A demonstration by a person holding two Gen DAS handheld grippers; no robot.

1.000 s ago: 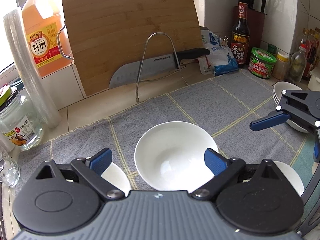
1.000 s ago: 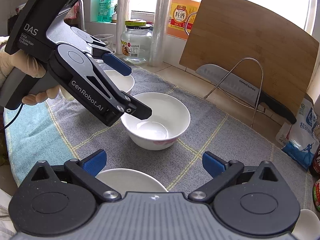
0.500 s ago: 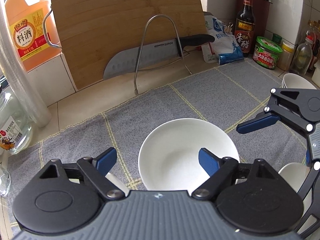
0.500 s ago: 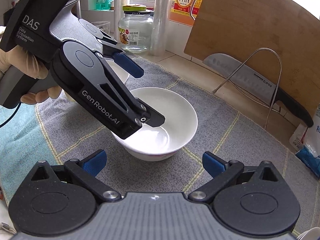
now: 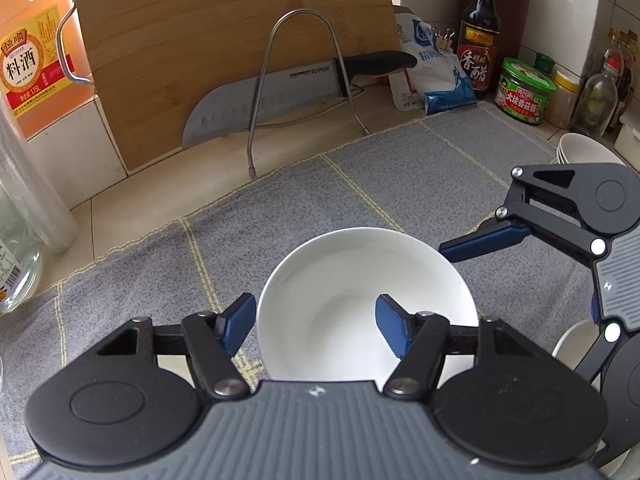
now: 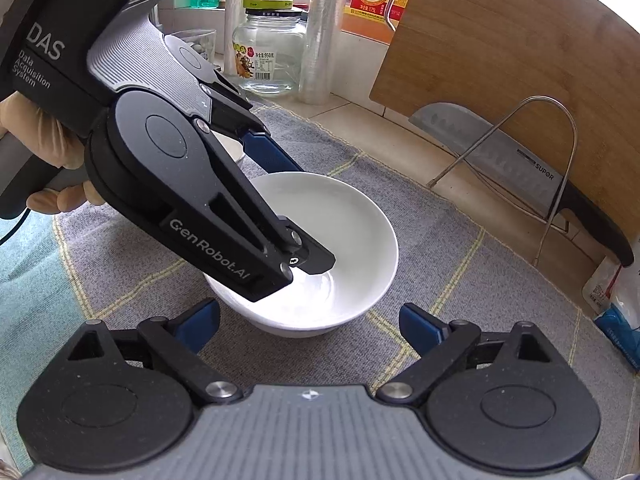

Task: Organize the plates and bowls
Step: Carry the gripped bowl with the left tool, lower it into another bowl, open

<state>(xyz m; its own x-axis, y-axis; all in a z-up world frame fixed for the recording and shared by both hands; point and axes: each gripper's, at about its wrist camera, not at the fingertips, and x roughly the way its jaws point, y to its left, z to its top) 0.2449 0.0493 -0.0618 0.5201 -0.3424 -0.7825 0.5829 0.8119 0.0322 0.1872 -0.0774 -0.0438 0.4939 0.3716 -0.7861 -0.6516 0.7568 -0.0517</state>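
The left gripper [image 5: 316,330] is straddling the white bowl's [image 5: 344,280] near-left rim, its jaws closing without yet pinching it; the right gripper [image 6: 310,326] is hovering nearby, jaws spread but narrowing.

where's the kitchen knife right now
The kitchen knife lies on its edge against the foot of the bamboo cutting board, threaded through the wire stand, beyond the grey mat; its black handle points toward the blue-and-white bag.

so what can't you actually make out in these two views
- Left gripper pads on the white bowl: contact unclear in both views; its own linkage covers the rim in the right wrist view.
- Stacked bowls: cut off by the right gripper, left wrist view.
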